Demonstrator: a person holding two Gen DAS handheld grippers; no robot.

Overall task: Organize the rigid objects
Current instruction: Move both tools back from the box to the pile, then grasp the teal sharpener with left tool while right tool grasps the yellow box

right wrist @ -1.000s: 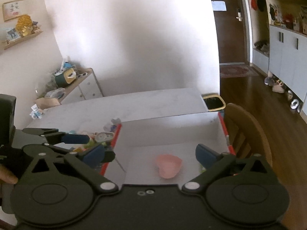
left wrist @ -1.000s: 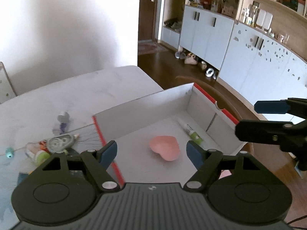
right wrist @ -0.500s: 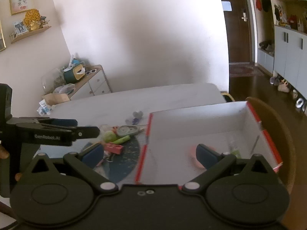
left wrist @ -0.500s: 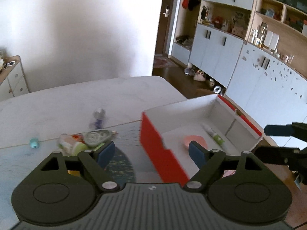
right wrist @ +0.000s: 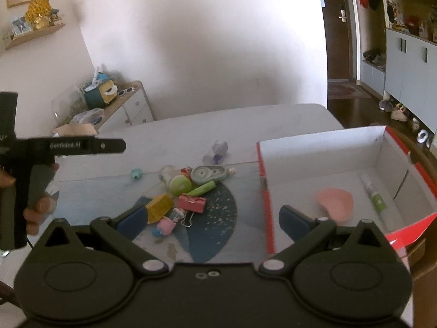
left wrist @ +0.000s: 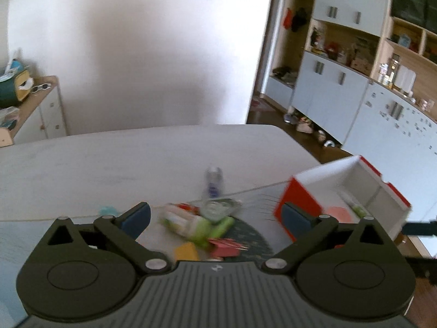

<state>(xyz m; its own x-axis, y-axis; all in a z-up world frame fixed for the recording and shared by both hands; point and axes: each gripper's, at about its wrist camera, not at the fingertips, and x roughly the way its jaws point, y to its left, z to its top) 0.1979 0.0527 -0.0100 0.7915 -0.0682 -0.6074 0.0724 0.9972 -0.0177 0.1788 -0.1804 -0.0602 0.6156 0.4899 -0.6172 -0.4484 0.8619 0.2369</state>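
1 box (right wrist: 322,158), 2 grippers (both open)

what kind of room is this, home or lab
Most likely a home living or dining room: a wall of cabinets and open shelves crowded with ornaments, shoes on the wooden floor near a door, and a table strewn with small stationery.

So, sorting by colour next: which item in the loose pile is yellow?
The yellow block at the pile's near-left edge; its neighbours are the pink binder clip and green tube.
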